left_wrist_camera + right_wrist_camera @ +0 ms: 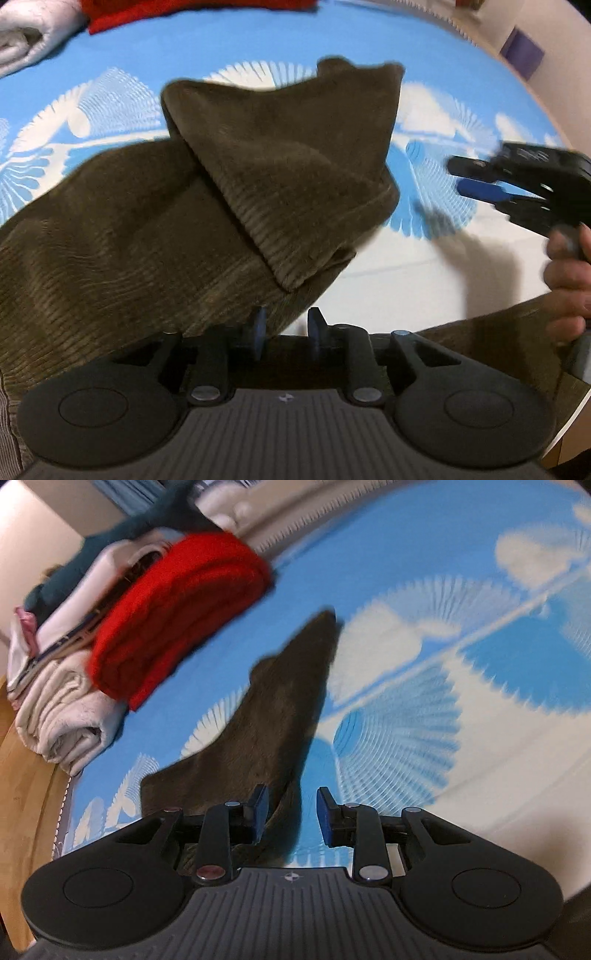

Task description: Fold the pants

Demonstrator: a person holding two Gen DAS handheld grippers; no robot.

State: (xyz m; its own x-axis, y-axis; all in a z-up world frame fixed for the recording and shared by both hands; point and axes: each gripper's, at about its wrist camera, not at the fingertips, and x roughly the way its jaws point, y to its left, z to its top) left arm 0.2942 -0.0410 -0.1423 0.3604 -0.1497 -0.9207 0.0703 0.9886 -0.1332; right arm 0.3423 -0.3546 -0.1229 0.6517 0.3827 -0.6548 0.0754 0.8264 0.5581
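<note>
Lying on the blue-and-white bedspread [258,44], the brown corduroy pants [155,229] spread ahead of the left gripper [286,334], one leg end folded back over the rest. Its jaws stand apart, pinching nothing, the cloth just beside its left pad. The right gripper [291,816] also gapes with nothing between its pads, the pants stretching ahead. A red folded garment [177,613] lies ahead to its left.

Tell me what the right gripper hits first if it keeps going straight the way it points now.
Most likely the brown corduroy pants: their fabric runs out from between the open right gripper fingers, along its line. Past them lies the blue patterned bedspread. The frame is blurred, so depth is uncertain.
</note>
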